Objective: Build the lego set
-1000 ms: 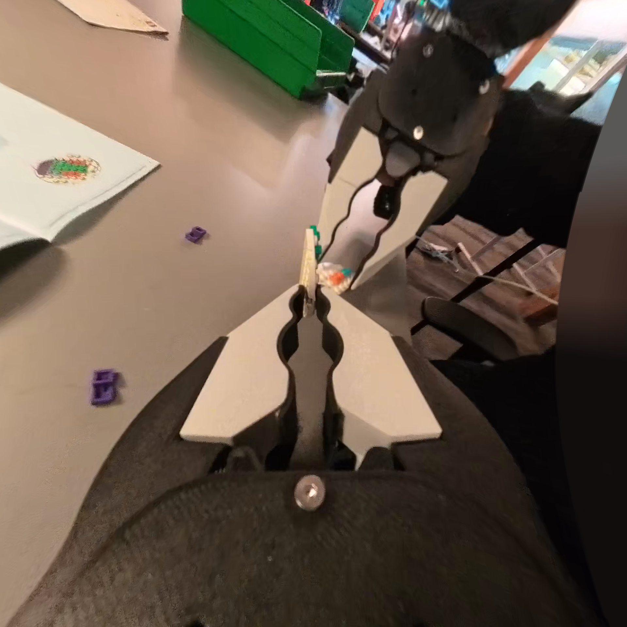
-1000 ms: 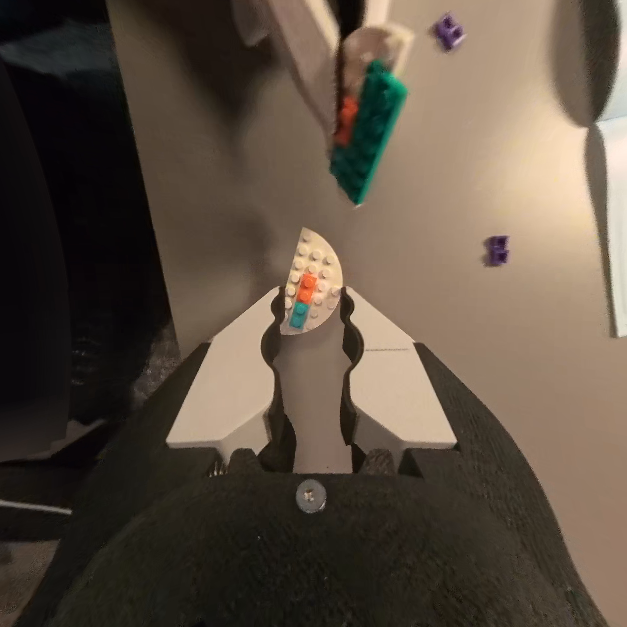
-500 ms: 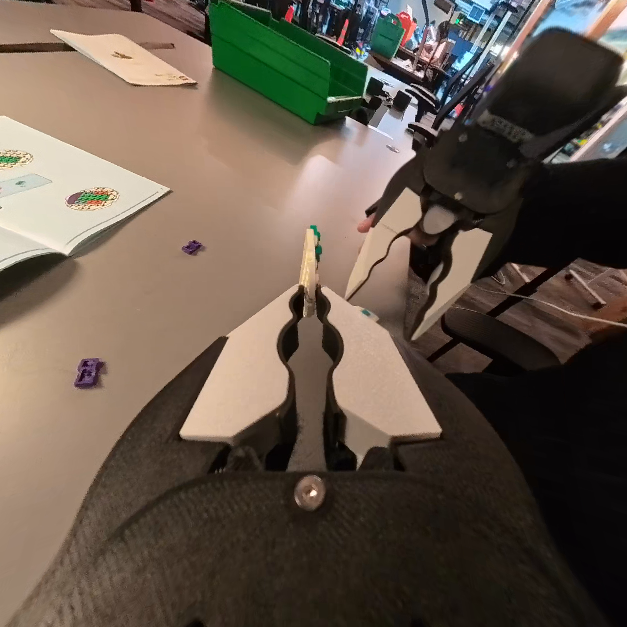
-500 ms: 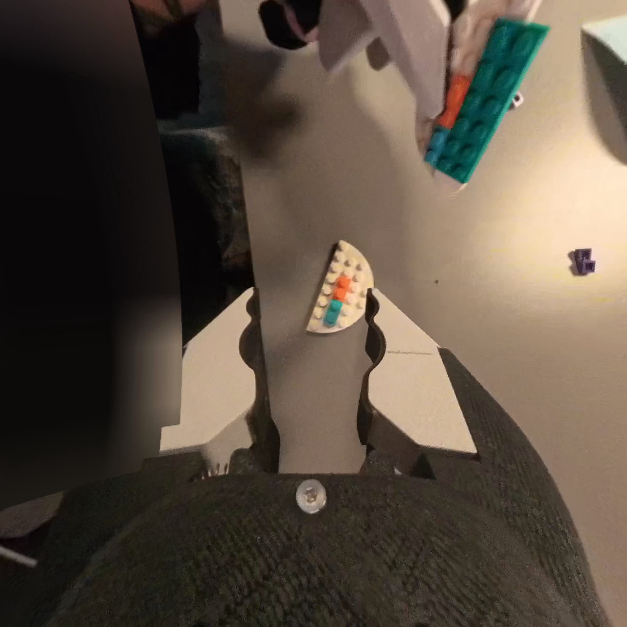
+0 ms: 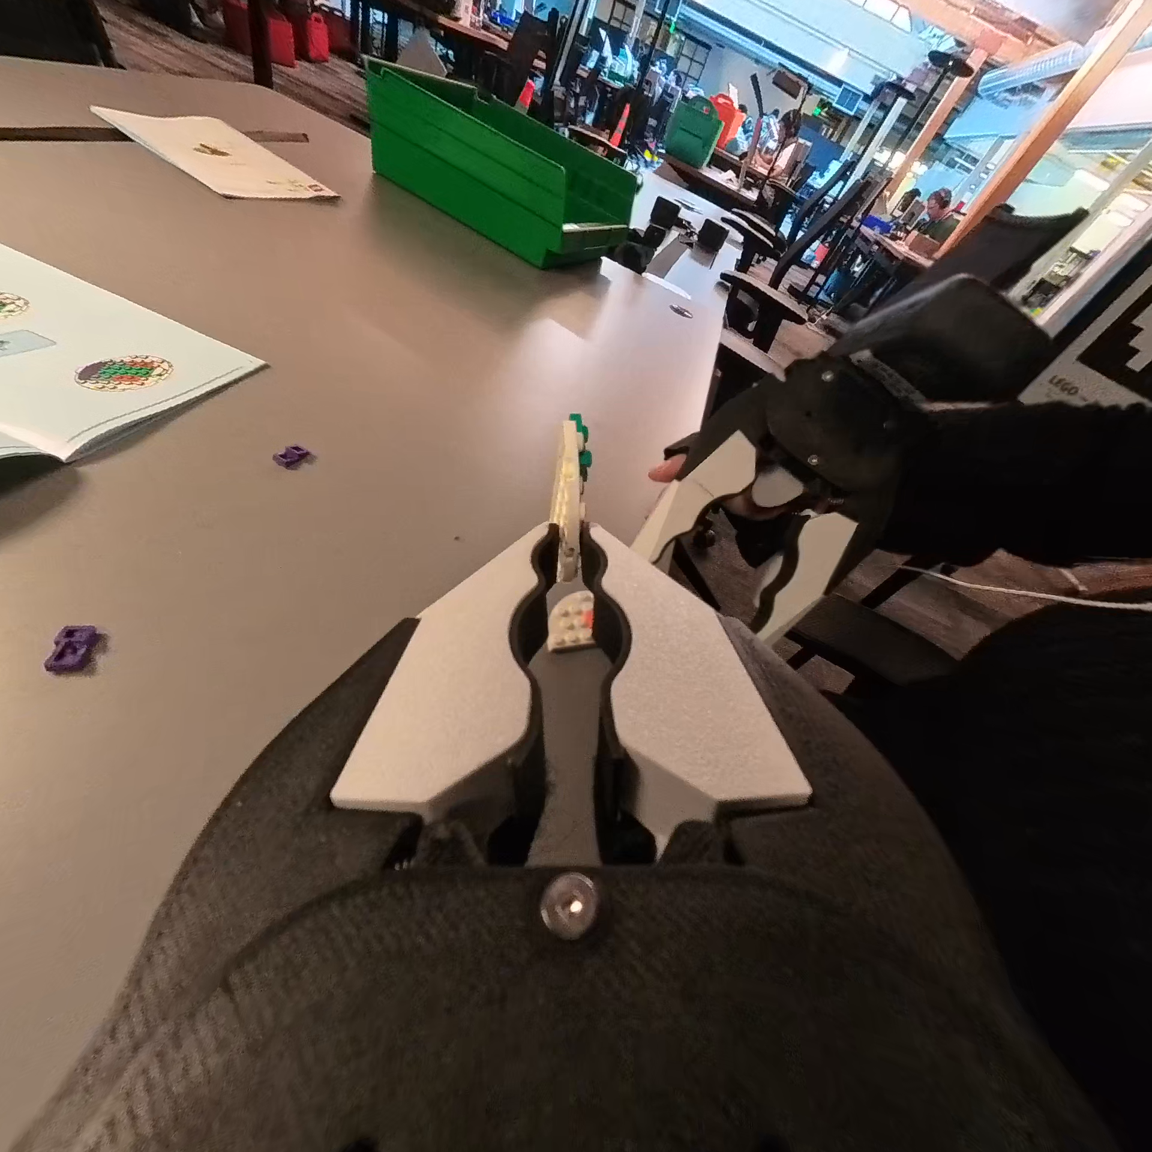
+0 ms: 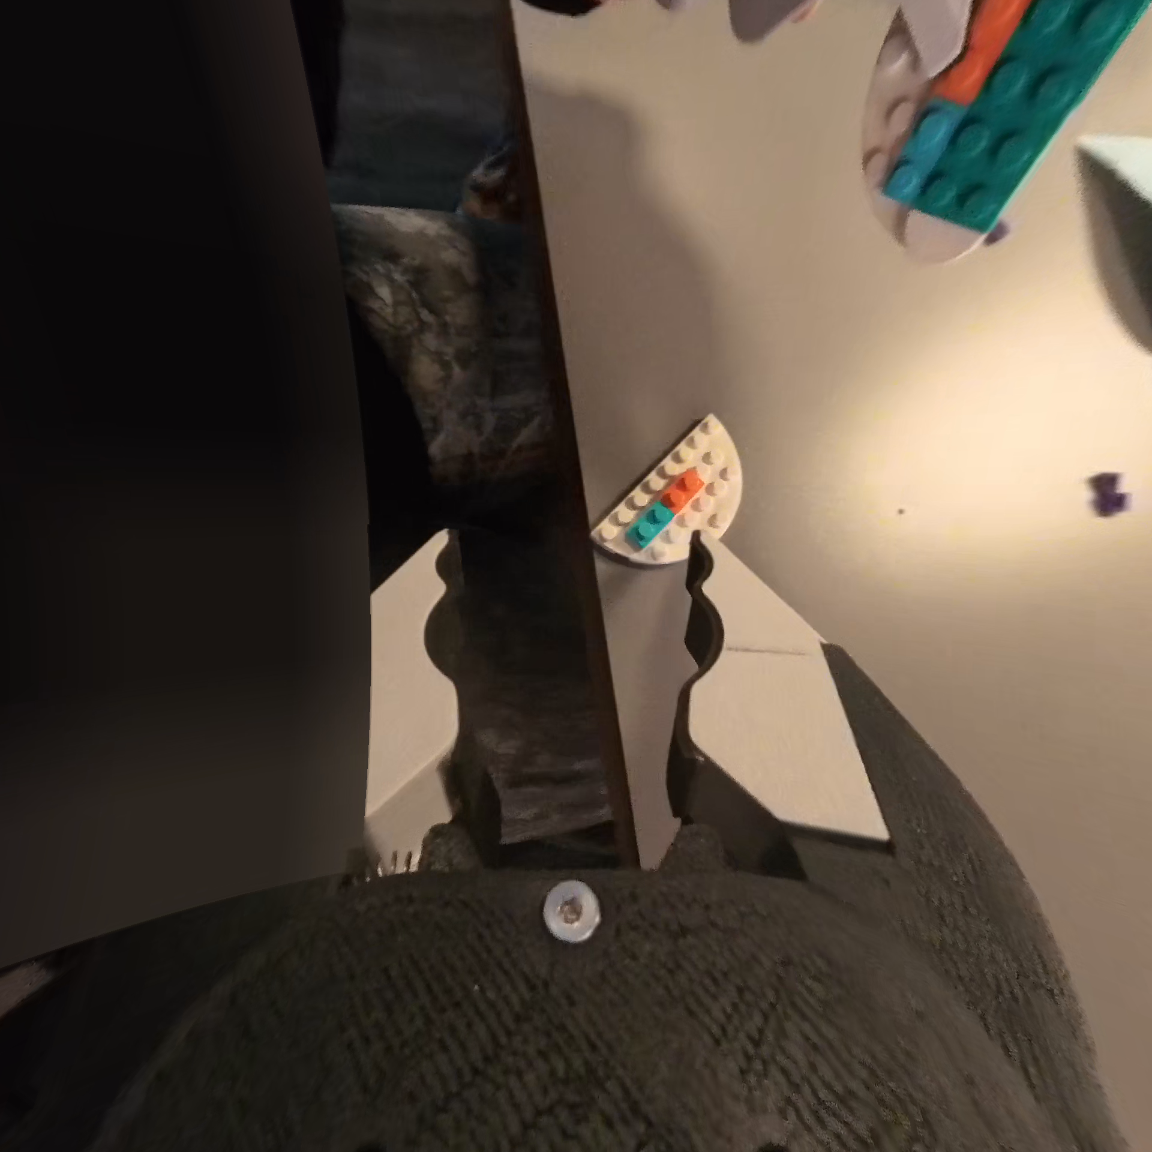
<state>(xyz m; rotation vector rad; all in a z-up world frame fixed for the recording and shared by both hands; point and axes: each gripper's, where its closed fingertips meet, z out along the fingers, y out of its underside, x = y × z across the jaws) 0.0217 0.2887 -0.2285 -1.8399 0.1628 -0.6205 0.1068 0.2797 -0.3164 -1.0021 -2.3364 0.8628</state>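
Note:
My left gripper (image 5: 567, 537) is shut on a white half-round plate with teal bricks (image 5: 568, 480), held edge-on above the table. In the right wrist view that assembly (image 6: 997, 106) shows at the top right, with a teal plate and an orange brick on it. A second white half-round plate (image 6: 679, 499) with one orange and one teal brick lies flat near the table edge. It also shows through the left fingers' gap (image 5: 572, 629). My right gripper (image 6: 572, 539) is open and empty just short of it, straddling the table edge. It also shows in the left wrist view (image 5: 710, 586).
Two small purple pieces (image 5: 291, 456) (image 5: 72, 648) lie loose on the grey table (image 5: 374, 349). An open instruction booklet (image 5: 93, 374) lies at the left. A green bin (image 5: 492, 168) and another booklet (image 5: 212, 153) stand farther back. Chairs stand beyond the table edge. Left tips to right tips: about 12 cm.
My right gripper has opened, let go of the half-round plate on the table and drawn back over the table edge. My left gripper still holds its assembly and has tilted up.

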